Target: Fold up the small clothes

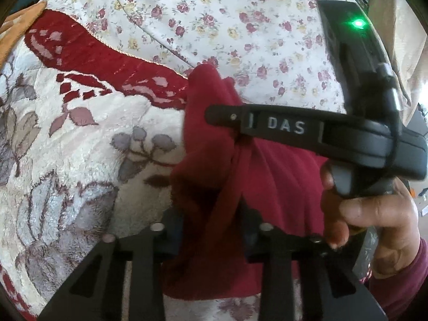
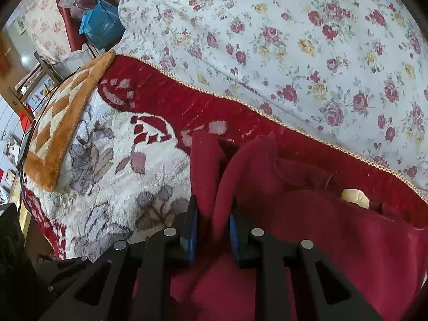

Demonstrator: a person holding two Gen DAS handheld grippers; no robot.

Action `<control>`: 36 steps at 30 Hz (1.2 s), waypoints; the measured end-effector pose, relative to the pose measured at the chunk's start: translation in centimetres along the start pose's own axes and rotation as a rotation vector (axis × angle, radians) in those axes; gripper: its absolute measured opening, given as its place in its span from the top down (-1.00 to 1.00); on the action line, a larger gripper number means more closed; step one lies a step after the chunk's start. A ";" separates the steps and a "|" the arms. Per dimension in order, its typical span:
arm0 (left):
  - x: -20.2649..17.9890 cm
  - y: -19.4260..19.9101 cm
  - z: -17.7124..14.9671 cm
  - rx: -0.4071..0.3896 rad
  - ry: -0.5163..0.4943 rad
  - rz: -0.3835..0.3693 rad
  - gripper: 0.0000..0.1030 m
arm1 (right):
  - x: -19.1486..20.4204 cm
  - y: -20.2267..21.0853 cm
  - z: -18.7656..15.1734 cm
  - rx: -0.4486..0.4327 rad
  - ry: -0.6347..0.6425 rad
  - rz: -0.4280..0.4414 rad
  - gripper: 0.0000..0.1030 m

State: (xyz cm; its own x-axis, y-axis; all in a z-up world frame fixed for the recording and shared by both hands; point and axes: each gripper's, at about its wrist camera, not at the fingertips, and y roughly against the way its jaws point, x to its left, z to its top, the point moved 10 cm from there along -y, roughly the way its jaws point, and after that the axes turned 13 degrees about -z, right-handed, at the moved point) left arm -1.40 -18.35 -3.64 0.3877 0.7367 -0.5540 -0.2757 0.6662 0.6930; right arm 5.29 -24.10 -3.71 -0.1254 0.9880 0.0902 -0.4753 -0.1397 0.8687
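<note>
Both jaws pinch the dark red garment (image 1: 267, 187): my left gripper (image 1: 211, 230) clamps a bunched fold, my right gripper (image 2: 214, 227) another, cloth lifted over the plush blanket (image 2: 107, 160), its long axis running away from me toward the flowered sheet (image 2: 294, 40)

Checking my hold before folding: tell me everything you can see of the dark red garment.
The dark red garment looks like soft fleece, plain and bunched into folds. A cream label shows inside. It hangs over the plush floral blanket. The left gripper and the right gripper each pinch a fold.
</note>
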 end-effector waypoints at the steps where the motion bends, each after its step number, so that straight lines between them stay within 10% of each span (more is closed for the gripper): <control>1: -0.2 0.0 0.0 -0.001 -0.006 -0.006 0.56 | 0.0 -0.2 0.0 0.011 0.004 0.001 0.55; 23: 1.1 0.4 -0.9 0.020 -0.005 0.028 0.58 | 1.3 -2.3 -0.4 0.071 0.001 -0.008 0.16; 29: 1.6 0.4 -1.1 0.017 0.021 0.036 -0.33 | 1.6 -1.8 -0.1 0.054 0.033 -0.027 0.35; 34: 2.3 0.2 -0.7 -0.015 0.059 0.052 -0.29 | 1.0 -1.3 -0.2 0.070 -0.018 0.029 0.41; 36: 2.6 0.1 -0.7 -0.018 0.119 0.013 0.21 | 0.7 -1.3 -0.2 0.078 -0.036 0.048 0.41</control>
State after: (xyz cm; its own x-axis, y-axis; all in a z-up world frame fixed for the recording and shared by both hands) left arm -0.98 -16.30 -5.34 0.2770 0.7535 -0.5963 -0.2966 0.6573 0.6928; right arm 5.61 -23.23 -4.87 -0.1141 0.9822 0.1490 -0.4002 -0.1827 0.8980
